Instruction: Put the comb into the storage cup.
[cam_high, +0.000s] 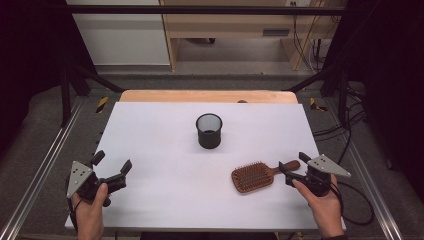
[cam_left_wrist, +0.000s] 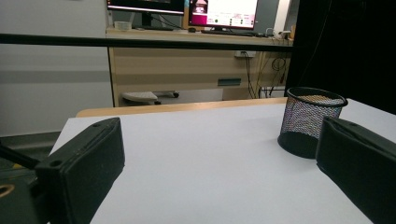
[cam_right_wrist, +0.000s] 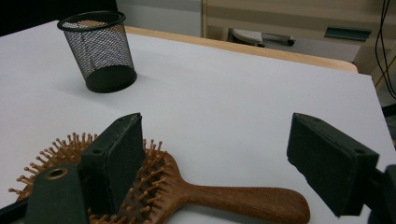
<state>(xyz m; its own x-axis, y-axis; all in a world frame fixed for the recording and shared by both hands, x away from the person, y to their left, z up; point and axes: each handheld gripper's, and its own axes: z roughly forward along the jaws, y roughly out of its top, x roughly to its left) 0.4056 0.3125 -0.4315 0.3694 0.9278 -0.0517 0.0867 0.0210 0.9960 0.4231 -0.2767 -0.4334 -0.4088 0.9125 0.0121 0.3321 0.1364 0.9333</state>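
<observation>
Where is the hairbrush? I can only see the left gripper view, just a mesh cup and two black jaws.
Observer: The hairbrush lies flat on the white table, in front of the right gripper.
Operator: Is it being held?
Observer: No. In the right gripper view the jaws stand open, the handle lying between them.
Operator: Which way do the bristles face?
Observer: Up. The brush head points toward the left gripper.

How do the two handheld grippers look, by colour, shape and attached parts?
Both the left gripper and the right gripper are black, with two blocky, flat-faced jaws. Each carries a grey three-cornered plate on top. A black cable trails from the right one.
</observation>
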